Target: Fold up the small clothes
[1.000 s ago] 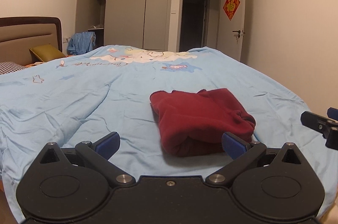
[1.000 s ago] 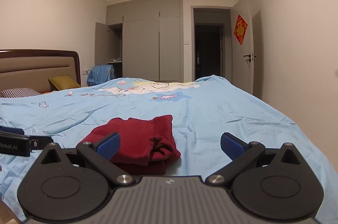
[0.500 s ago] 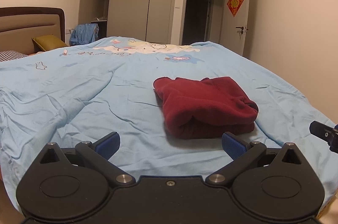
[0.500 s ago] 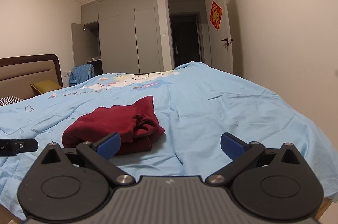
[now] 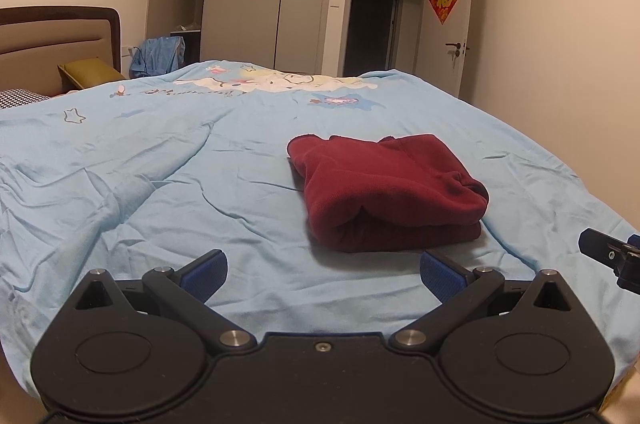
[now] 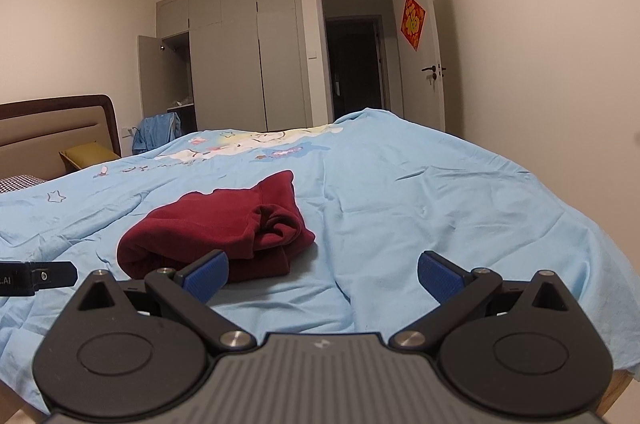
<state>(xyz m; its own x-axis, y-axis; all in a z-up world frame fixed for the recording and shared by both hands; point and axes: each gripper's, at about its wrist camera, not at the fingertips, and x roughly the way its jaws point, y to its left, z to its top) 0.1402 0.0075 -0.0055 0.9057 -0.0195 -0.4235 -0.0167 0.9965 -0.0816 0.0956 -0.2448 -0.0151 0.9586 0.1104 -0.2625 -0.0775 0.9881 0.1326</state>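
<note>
Light-blue bedding (image 5: 200,184) covers a bed on which a red garment (image 5: 384,192) lies already folded into a thick bundle, near the front edge. The left gripper (image 5: 322,274) is held with its jaws spread wide and nothing between them; the bundle is seen just ahead and slightly to its right. The right gripper (image 6: 322,274) is likewise spread and empty, the bundle lying ahead to its left. Neither is touching it, and the fold is judged essentially complete.
</note>
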